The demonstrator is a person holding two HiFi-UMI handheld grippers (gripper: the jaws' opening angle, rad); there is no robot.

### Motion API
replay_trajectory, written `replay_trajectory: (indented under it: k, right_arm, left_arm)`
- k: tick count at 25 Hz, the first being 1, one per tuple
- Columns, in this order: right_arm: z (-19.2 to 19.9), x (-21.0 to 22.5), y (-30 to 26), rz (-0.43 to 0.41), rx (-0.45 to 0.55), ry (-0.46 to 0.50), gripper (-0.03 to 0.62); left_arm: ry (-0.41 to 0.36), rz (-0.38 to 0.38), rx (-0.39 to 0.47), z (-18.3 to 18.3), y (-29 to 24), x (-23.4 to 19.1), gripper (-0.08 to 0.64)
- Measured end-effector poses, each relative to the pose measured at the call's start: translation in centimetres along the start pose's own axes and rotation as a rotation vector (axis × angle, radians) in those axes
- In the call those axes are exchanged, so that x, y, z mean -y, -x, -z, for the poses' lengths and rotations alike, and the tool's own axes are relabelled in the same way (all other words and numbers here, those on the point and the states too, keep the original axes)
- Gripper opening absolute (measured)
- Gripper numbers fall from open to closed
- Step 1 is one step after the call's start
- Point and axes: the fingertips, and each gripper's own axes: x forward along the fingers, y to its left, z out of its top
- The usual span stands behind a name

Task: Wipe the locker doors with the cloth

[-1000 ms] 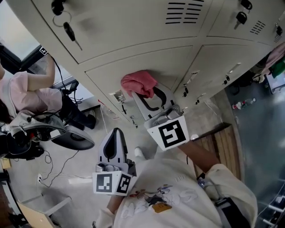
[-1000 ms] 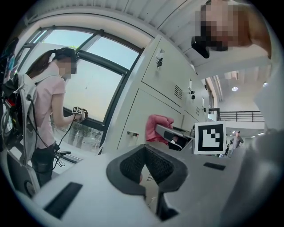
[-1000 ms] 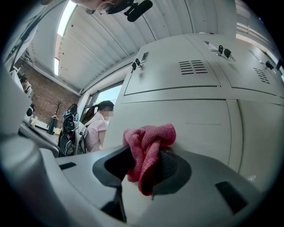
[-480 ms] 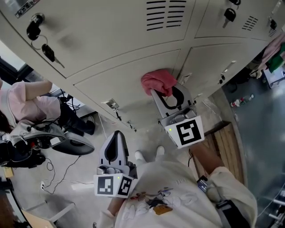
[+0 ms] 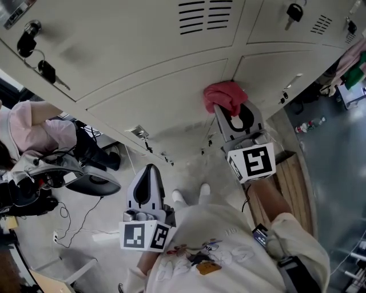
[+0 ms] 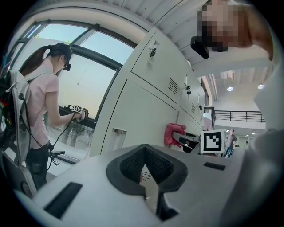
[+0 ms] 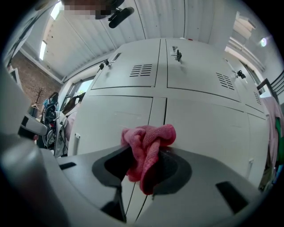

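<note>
**A:** Pink, is it, that wad up against the lockers?

**B:** Yes. It's the cloth (image 7: 148,142), soft, nubbly and bunched into a loose knot. My right tool (image 7: 144,166) is clenched on it and presses it against the seam between two lower locker doors (image 5: 160,97), so fabric rather than hard plastic meets the paint.

**A:** And your other side?

**B:** My left tool (image 6: 146,164) hangs low, well apart from the lockers, its jaws closed together on nothing. I judge it's parked out of the way. The doors are smooth beige sheet metal, with slotted vents (image 5: 205,15) and keys (image 5: 46,70) dangling from the locks.
</note>
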Motion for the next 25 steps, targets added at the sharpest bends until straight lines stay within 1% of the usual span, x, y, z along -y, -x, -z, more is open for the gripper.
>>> replay_trajectory:
  k: [5, 9, 11, 15, 17, 19, 22, 25]
  right_arm:
    - [0.4, 1.0, 0.2, 0.048, -0.009, -0.028, 0.144]
    - [0.4, 0.8, 0.3, 0.058, -0.012, -0.037, 0.141]
    - [0.4, 0.5, 0.6, 0.06, -0.009, -0.063, 0.14]
    - [0.6, -2.2, 1.5, 0.041, -0.003, -0.125, 0.134]
    - [0.6, -4.4, 1.4, 0.01, -0.001, -0.115, 0.133]
    - [0.0, -6.6, 1.1, -0.021, 0.015, -0.041, 0.133]
    - [-2.0, -8.7, 1.0, -0.03, 0.066, 0.16, 0.133]
    - [-3.4, -9.0, 1.4, -0.006, 0.102, 0.351, 0.133]
  left_arm:
    - [-0.005, 0.009, 0.002, 0.0, 0.2, 0.3, 0.006]
    - [-0.003, -0.007, 0.006, 0.1, 1.1, 0.0, 0.005]
    - [-0.001, -0.017, 0.008, 0.1, 1.7, -0.3, 0.005]
    - [0.005, -0.037, 0.015, 0.1, 2.7, -0.8, 0.006]
    - [0.006, -0.047, 0.019, 0.0, 3.2, -1.2, 0.005]
    - [0.008, -0.059, 0.021, 0.1, 3.8, -1.6, 0.005]
    - [0.015, -0.077, 0.027, 0.0, 4.6, -2.4, 0.006]
    - [0.027, -0.089, 0.033, 0.0, 5.2, -2.9, 0.005]
